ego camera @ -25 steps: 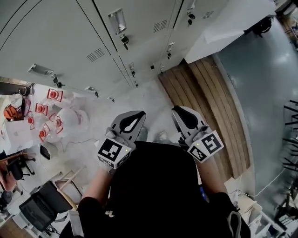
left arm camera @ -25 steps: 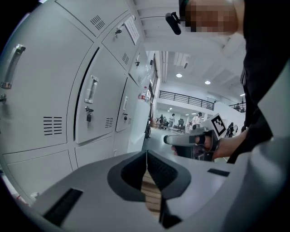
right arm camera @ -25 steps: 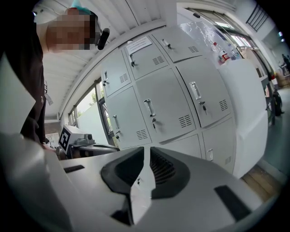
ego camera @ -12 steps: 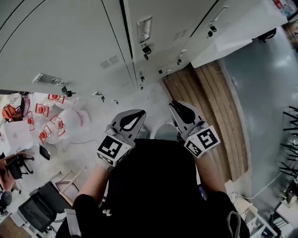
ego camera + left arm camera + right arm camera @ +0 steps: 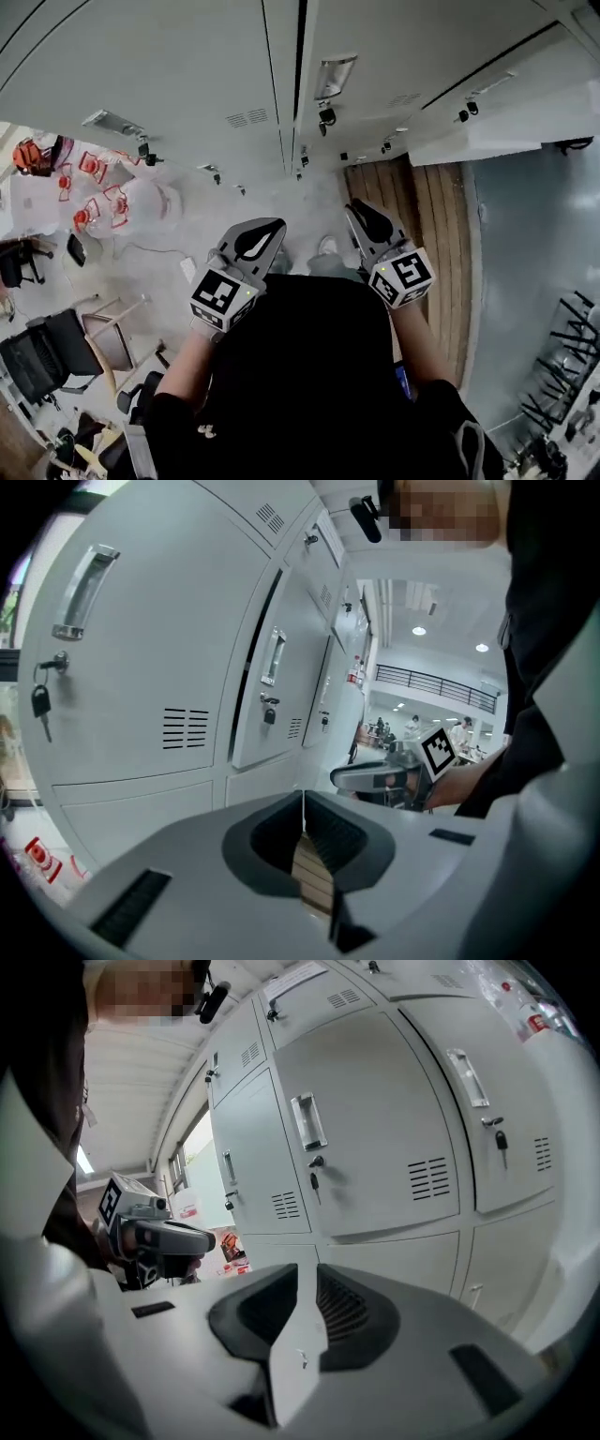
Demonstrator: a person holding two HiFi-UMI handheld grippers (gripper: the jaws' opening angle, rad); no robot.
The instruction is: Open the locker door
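Note:
Grey lockers (image 5: 187, 66) fill the top of the head view. One door ahead carries a metal handle (image 5: 333, 77) with a key (image 5: 326, 117) hanging below it. My left gripper (image 5: 275, 227) and right gripper (image 5: 355, 210) are held side by side in front of my body, well short of the doors, both shut and holding nothing. The left gripper view has its jaws (image 5: 302, 803) pressed together, with a handle (image 5: 274, 658) and a nearer one (image 5: 80, 592) on the doors. In the right gripper view the jaws (image 5: 305, 1274) are closed below a handle (image 5: 307, 1121) and key (image 5: 316, 1183).
Red-and-white items in clear bags (image 5: 98, 192) lie on the floor at left, near chairs (image 5: 56, 347). Wooden planks (image 5: 417, 206) run along the floor at right beside a white ledge (image 5: 487, 141).
The head view has swung, so the lockers now spread across the top and the handle sits near the centre. Both grippers stay shut in front of my body.

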